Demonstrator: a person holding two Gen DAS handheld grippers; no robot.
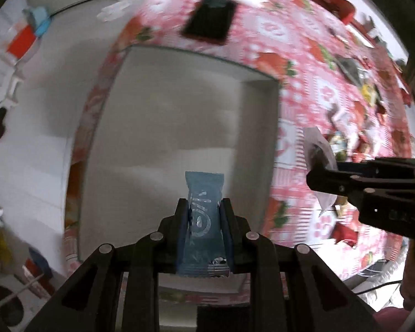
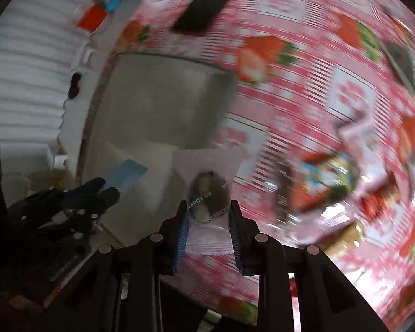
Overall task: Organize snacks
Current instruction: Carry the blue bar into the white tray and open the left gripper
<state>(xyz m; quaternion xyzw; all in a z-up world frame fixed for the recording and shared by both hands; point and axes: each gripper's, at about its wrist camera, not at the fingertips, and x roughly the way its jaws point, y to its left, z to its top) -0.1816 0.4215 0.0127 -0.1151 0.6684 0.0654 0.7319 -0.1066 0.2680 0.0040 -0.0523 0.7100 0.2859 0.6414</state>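
Note:
My left gripper (image 1: pixel 204 207) is shut on a blue snack packet (image 1: pixel 204 193) and holds it above the open grey box (image 1: pixel 141 116) on the strawberry tablecloth. My right gripper (image 2: pixel 209 209) is shut on a clear-white wrapped chocolate snack (image 2: pixel 207 191), just right of the box (image 2: pixel 157 105). The right gripper also shows in the left wrist view (image 1: pixel 318 175) with its white wrapper. The left gripper also shows in the right wrist view (image 2: pixel 108 191) with the blue packet (image 2: pixel 126 175). Several loose snacks (image 2: pixel 329 182) lie on the cloth to the right.
A black phone (image 1: pixel 210 19) lies on the pink tablecloth (image 1: pixel 304 49) beyond the box. A red pot with a plant (image 1: pixel 334 2) stands at the far right. More wrapped snacks (image 1: pixel 357 83) are scattered along the right side. White floor lies left of the table.

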